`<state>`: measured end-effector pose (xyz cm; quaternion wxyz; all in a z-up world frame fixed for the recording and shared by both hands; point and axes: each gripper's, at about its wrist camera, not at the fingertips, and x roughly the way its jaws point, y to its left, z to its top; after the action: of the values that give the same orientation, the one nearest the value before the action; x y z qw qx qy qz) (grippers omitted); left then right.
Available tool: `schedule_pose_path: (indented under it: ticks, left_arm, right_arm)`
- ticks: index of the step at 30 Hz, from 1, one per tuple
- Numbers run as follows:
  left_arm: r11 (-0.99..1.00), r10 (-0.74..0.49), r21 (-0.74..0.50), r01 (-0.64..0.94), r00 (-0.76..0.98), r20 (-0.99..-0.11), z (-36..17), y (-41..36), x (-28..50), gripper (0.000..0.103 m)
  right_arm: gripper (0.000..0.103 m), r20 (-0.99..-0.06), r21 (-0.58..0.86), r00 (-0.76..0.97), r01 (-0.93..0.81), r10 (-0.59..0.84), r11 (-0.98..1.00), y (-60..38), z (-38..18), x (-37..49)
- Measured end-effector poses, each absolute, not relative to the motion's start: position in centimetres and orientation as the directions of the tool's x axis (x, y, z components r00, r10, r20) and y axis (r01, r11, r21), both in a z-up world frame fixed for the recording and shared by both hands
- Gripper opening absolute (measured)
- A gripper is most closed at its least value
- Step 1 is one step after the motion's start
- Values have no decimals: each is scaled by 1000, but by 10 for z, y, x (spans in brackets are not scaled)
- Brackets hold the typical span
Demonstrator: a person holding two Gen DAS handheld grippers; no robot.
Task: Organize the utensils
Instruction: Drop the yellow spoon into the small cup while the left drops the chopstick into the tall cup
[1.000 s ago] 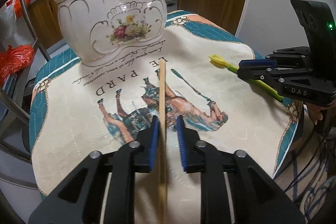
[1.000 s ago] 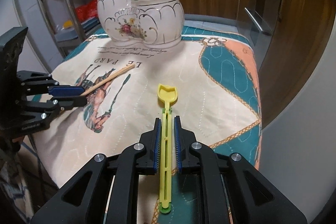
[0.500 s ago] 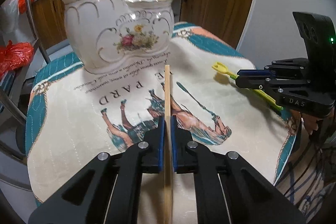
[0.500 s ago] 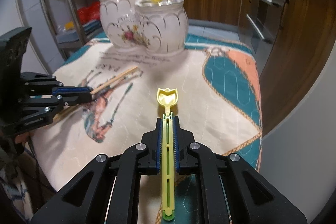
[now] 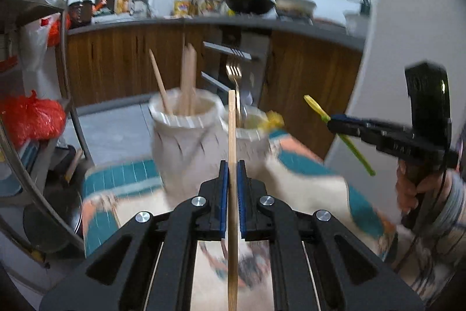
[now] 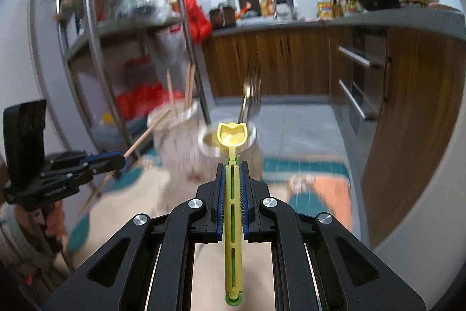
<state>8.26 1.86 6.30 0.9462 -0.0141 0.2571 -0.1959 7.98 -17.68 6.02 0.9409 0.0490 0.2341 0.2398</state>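
A: Left gripper [image 5: 232, 174]?

B: Clamped on a wooden chopstick [image 5: 232, 136]. The stick runs straight forward between the blue pads, its tip up in front of the ceramic utensil holder [image 5: 186, 136], off the cloth.

A: Right gripper [image 6: 232, 177]?

B: Clenched on a yellow-green plastic spoon [image 6: 232, 209]. The handle lies lengthwise between the pads, and the yellow bowl sticks out ahead, lined up with the holder's right-hand pot [image 6: 227, 139].

A: What sits in the holder?

B: Left pot: several wooden chopsticks [image 5: 186, 77], standing and leaning. Right pot: metal forks [image 6: 251, 95] and something yellow [image 5: 273, 118], too blurred to name.

A: Where does the holder stand?

B: On the printed tablecloth [image 5: 308, 182], teal and peach border, at the far end. Heavy motion blur there.

A: Do the grippers see each other?

B: Yes. The left view shows the right one at the far right with the spoon angled up-left and a hand [image 5: 407, 191] on its grip. The right view shows the left one at the far left with the chopstick slanting up-right.

A: Background?

B: Wooden kitchen cabinets [image 6: 291, 63], a metal shelf rack [image 6: 116, 48], red bags [image 5: 29, 118].
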Motion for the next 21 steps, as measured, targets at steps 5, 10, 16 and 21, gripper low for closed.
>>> schedule_pose_path:
  ticks: [5, 10, 16, 21]
  left_arm:
    - [907, -419, -215, 362, 828, -373, 89, 32, 122, 6]
    - [875, -463, -279, 396, 854, -238, 99, 42, 152, 6]
    - [874, -445, -300, 382, 878, -175, 95, 36, 179, 6]
    - [899, -400, -248, 360, 907, -134, 97, 27, 194, 6]
  right_arm:
    - [11, -346, 279, 785, -437, 514, 855, -174, 78, 115]
    - [11, -266, 360, 769, -480, 582, 800, -164, 84, 153]
    - [11, -222, 428, 748, -502, 625, 752, -154, 74, 190]
    - [11, -215, 425, 742, -514, 635, 745, -143, 64, 201]
